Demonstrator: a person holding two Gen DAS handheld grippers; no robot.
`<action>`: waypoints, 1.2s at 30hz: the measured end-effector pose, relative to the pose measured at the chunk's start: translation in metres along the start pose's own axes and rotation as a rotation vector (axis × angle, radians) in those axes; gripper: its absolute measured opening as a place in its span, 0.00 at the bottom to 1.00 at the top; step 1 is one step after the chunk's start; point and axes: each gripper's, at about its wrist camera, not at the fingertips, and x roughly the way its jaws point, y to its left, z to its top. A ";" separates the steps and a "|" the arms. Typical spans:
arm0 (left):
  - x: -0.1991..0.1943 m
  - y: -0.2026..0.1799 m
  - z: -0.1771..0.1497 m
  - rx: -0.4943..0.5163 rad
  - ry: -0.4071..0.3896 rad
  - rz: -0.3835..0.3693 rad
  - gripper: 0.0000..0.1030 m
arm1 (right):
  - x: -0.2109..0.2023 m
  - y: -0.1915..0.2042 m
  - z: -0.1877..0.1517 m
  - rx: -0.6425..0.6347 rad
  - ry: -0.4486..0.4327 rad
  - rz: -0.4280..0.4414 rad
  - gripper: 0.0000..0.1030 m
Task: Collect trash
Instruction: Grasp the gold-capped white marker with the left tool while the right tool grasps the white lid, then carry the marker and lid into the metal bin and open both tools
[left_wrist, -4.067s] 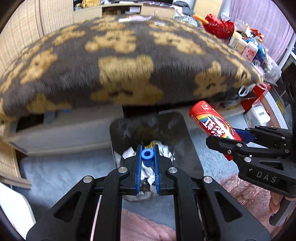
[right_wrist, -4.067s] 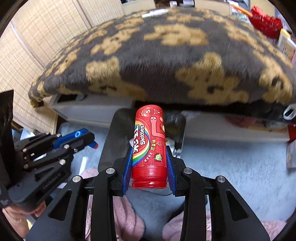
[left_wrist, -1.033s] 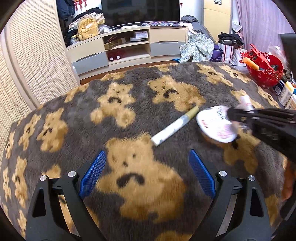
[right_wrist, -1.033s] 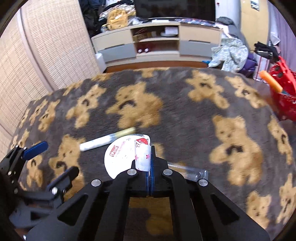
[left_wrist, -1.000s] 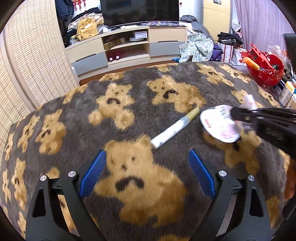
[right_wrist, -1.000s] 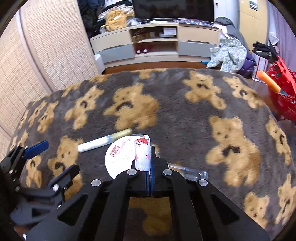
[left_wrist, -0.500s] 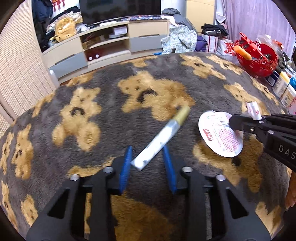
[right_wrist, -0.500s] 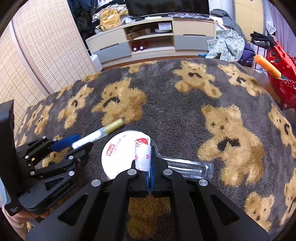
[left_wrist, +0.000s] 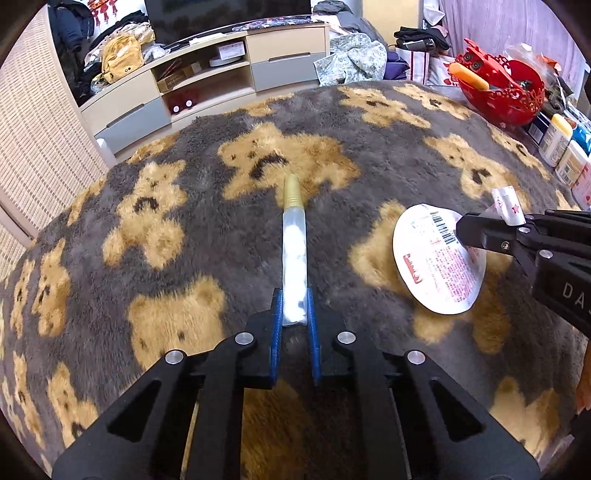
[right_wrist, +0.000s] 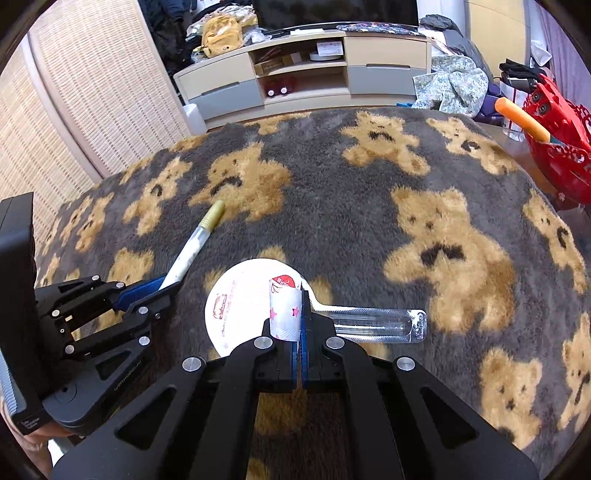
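Left wrist view
Left gripper (left_wrist: 294, 314): its blue-padded fingers (left_wrist: 276, 314) are closed on the near end of a long clear plastic stick packet with a gold tip (left_wrist: 294, 254).
Stick packet: points straight away from the camera, gold tip far, over the fluffy grey blanket with tan teddy-bear pattern (left_wrist: 207, 229) that covers the tabletop.
Right gripper (left_wrist: 480, 236): enters from the right edge, pinched on the folded tab of a round white peel-off foil lid with red print and a barcode (left_wrist: 437, 264).
Foil lid: tilted, to the right of the stick packet and apart from it; whether its low edge touches the blanket, I cannot tell.
Background: a red openwork plastic basket (left_wrist: 506, 92) with an orange-handled tool at the far right; a beige and grey TV cabinet (left_wrist: 207, 85) behind.

Right wrist view
Right gripper (right_wrist: 300, 332): fingers shut tight on the lid's white tab with pink stars.
Foil lid (right_wrist: 240, 302): just left of the fingertips, printed face up, over the blanket (right_wrist: 369, 221).
Clear empty blister strip (right_wrist: 380, 325): lies on the blanket just right of the fingertips, running rightward.
Left gripper (right_wrist: 162, 288): at the left, clamped on the stick packet (right_wrist: 192, 247), which slants up and right with its gold tip far.
Red basket (right_wrist: 554, 122): at the right edge.
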 end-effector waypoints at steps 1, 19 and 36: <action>-0.003 -0.002 -0.004 0.000 0.003 -0.004 0.11 | -0.002 0.001 -0.002 -0.002 0.000 0.001 0.03; -0.105 -0.044 -0.141 -0.114 0.033 -0.057 0.11 | -0.084 0.034 -0.106 -0.012 0.037 0.061 0.02; -0.198 -0.096 -0.263 -0.200 0.000 -0.066 0.11 | -0.167 0.060 -0.227 -0.089 0.032 0.082 0.02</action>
